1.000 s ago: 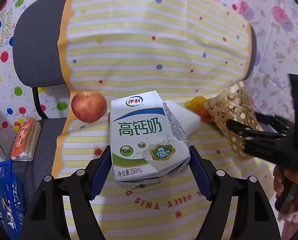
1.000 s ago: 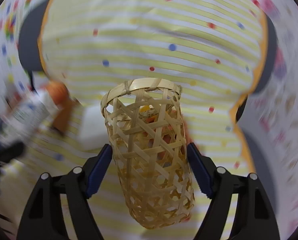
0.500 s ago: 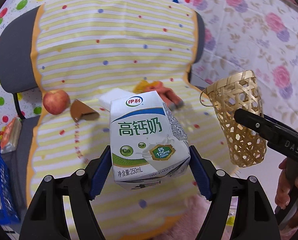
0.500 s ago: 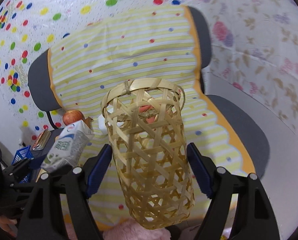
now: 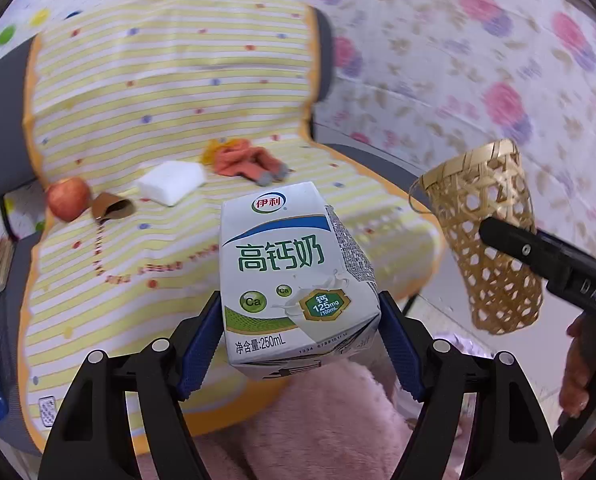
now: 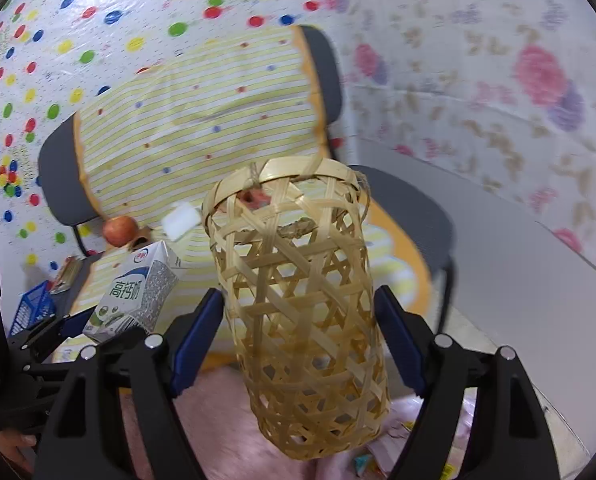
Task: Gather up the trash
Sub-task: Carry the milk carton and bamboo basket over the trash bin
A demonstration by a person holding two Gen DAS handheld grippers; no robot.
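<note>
My left gripper (image 5: 300,344) is shut on a white and green milk carton (image 5: 293,276), held upright in front of the chair seat. My right gripper (image 6: 298,340) is shut on a tall woven bamboo basket (image 6: 302,304), its mouth tilted away from me. In the left wrist view the basket (image 5: 486,232) hangs at the right, clear of the chair, with a black finger across it. The carton (image 6: 137,292) shows low on the left in the right wrist view, beside the basket and apart from it.
A chair draped in a yellow striped cloth (image 5: 169,92) carries an apple (image 5: 67,198), a brown paper cup (image 5: 111,210) on its side, a white block (image 5: 171,182) and an orange rag (image 5: 245,160). A blue crate (image 6: 31,308) stands left. Pink fluffy fabric (image 5: 322,424) lies below.
Both grippers have drawn back from the chair with their loads. The basket has swung off the seat to the right, and more of the floral wall now shows.
</note>
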